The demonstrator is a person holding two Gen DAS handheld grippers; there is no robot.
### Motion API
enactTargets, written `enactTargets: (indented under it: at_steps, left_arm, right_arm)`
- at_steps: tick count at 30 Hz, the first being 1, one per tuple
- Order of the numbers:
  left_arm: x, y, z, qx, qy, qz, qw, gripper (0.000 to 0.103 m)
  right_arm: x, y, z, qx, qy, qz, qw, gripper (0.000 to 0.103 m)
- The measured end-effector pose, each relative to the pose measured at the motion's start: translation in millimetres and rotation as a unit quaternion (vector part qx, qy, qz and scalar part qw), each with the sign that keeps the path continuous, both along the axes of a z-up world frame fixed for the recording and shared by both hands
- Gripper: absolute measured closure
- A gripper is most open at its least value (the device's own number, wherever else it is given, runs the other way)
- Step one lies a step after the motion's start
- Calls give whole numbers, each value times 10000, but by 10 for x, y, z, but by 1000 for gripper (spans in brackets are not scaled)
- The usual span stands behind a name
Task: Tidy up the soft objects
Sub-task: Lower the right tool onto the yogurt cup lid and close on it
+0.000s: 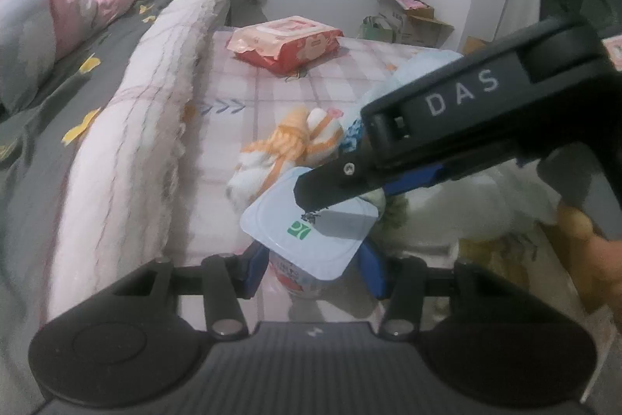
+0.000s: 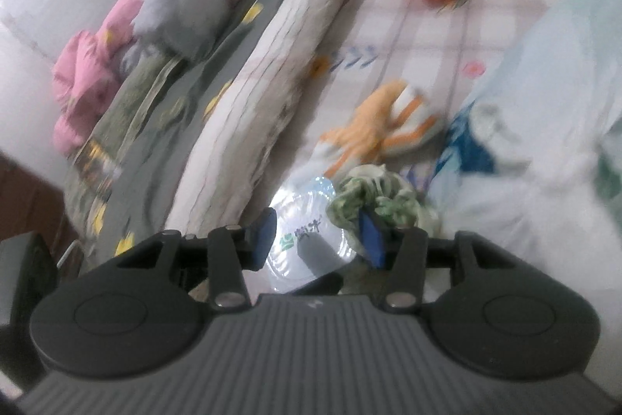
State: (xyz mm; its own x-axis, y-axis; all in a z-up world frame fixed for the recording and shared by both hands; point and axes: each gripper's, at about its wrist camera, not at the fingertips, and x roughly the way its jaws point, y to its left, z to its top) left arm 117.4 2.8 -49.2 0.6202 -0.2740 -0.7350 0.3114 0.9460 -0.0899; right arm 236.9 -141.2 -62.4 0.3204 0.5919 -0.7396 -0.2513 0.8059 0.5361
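The left gripper [image 1: 311,273] holds a small white plastic cup with a foil lid [image 1: 311,238]; its blue pads [image 1: 254,269] press the cup's sides. The right gripper [image 2: 317,240] hangs over the lid with its jaws open and nothing squeezed. A green and white scrunchie [image 2: 373,195] touches its right pad. The cup sits near on the pink checked bedsheet [image 1: 272,84].

Keep the cup level and squeeze gently so it does not crush. An orange and white sock [image 1: 291,146] lies just behind. The cup's bottom is hidden, and the right view is blurry.
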Motion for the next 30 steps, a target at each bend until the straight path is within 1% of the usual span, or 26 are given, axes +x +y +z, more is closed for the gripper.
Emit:
enactTargets:
  at_steps: [2,5,8,13,15,18,20,25,28,30]
  left_arm:
    - [-54,30,1,-15,-8,5,10000,52]
    - [-87,56,9,-76,-29,20,10000,52]
    - [-98,40,20,-90,-64,-3,9999,51]
    - [-114,40,5,-113,-112,-4,9999,51]
    - [-108,37,2,-106,-126,-3,9999,51]
    - [-105,36,0,-119,-128,5,9998,51]
    - [-107,36,3,-123,-128,4,9998,51]
    - [-104,42,3,-136,-130,-5,9998,51]
    - [-108,46,1,-160,-146,-17,9998,51]
    - [-102,47,-8,-166,-155,-15,9997,50]
  right_arm:
    - [-38,30,4,-74,12,21,10000,57]
    - [-23,-20,57,-218,-92,-277,9993,58]
    - [-38,-89,161,-383,-298,-564,9972,57]
    - [-94,-160,289,-187,-452,-579,9971,57]
    - [-96,-137,305,21,-415,-478,9980,56]
    - [-71,-64,281,417,-161,-331,9985,56]
    - [-60,-17,250,538,-50,-280,9981,56]
    - [-2,85,115,339,100,-275,9990,56]
    - [26,65,47,100,127,-386,9991,55]
    - [46,32,-23,101,229,-426,9988,55]
